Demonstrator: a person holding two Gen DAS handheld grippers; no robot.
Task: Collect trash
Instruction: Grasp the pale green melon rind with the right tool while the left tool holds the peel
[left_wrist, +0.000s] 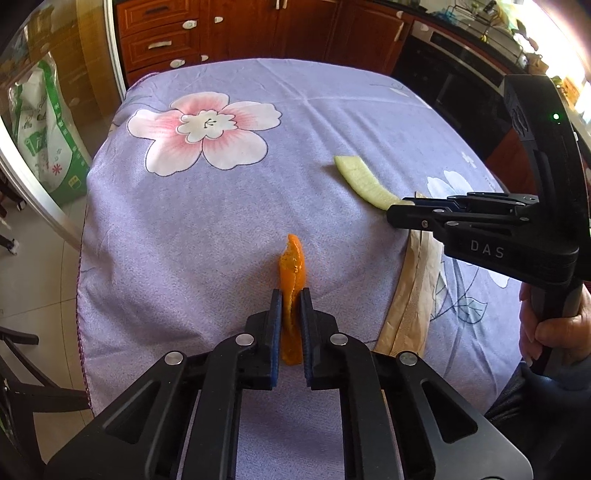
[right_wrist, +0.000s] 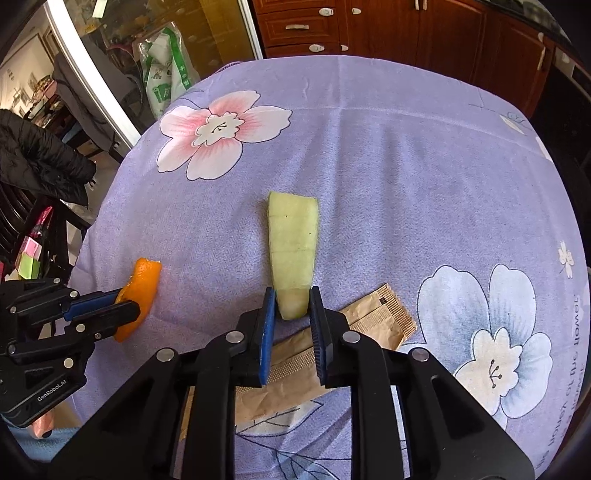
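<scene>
An orange peel (left_wrist: 291, 266) lies on the purple flowered tablecloth (left_wrist: 207, 221). My left gripper (left_wrist: 291, 295) is shut on the peel; it also shows in the right wrist view (right_wrist: 127, 304) holding the peel (right_wrist: 146, 280). A pale green melon rind (right_wrist: 291, 243) lies mid-table. My right gripper (right_wrist: 292, 295) has its jaws around the rind's near end, close to it on both sides; whether they pinch it I cannot tell. In the left wrist view the rind (left_wrist: 360, 181) meets the right gripper (left_wrist: 397, 208). A brown paper packet (right_wrist: 373, 321) lies under the right gripper.
Wooden cabinets (left_wrist: 258, 33) stand beyond the table's far edge. A green and white bag (left_wrist: 48, 125) sits on the floor at left. A black jacket (right_wrist: 37, 162) hangs over a chair at left. An oven (left_wrist: 458, 74) is at back right.
</scene>
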